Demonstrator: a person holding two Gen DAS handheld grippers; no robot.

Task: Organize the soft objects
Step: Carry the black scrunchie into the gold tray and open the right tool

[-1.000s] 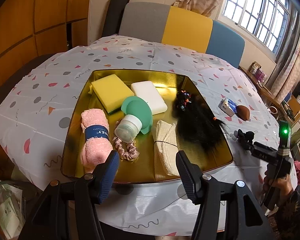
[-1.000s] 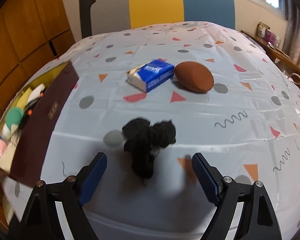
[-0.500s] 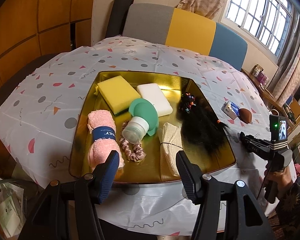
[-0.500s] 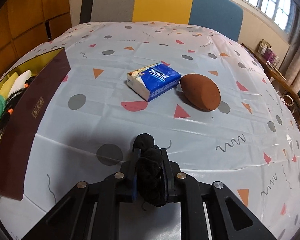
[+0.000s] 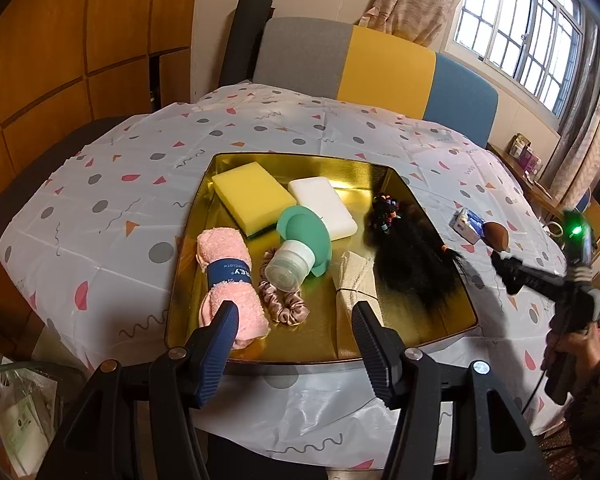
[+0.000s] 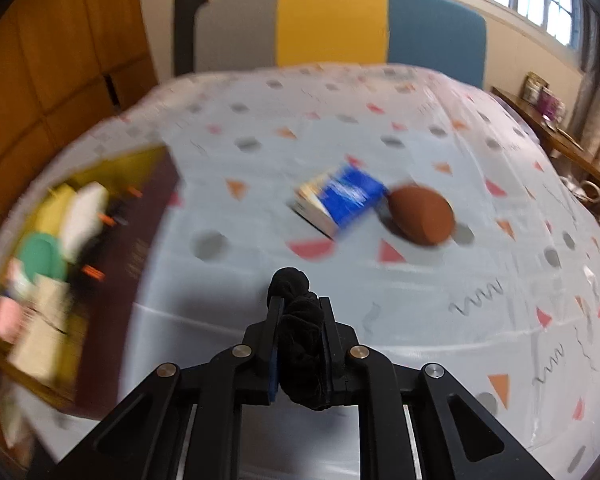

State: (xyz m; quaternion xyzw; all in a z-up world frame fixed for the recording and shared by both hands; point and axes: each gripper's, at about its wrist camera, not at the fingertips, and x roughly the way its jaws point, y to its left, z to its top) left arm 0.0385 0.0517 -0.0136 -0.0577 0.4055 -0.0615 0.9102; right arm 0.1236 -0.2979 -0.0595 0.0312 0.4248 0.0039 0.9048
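Note:
A gold tray [image 5: 384, 168] on the table holds a yellow sponge [image 5: 252, 196], a white sponge [image 5: 324, 208], a rolled pink towel [image 5: 230, 276], a pink scrunchie [image 5: 282, 300], a green bottle [image 5: 304, 246], a beige cloth [image 5: 356, 280] and a black wig [image 5: 412, 264]. My left gripper [image 5: 294, 328] hangs open above the tray's near edge, holding nothing. My right gripper [image 6: 300, 312] is shut on a black scrunchie [image 6: 296, 320], lifted off the tablecloth. In the left wrist view, the right gripper [image 5: 506, 270] sits right of the tray.
A blue tissue pack [image 6: 340, 198] and a brown egg-shaped sponge [image 6: 420, 216] lie on the patterned tablecloth [image 6: 420, 320] right of the tray [image 6: 136, 248]. A grey, yellow and blue chair [image 5: 376, 68] stands behind the table. A person's hand [image 5: 568, 340] holds the right gripper.
My right gripper closed on the black scrunchie and lifted it off the tablecloth, swinging towards the tray. The left gripper stayed open above the tray's near edge.

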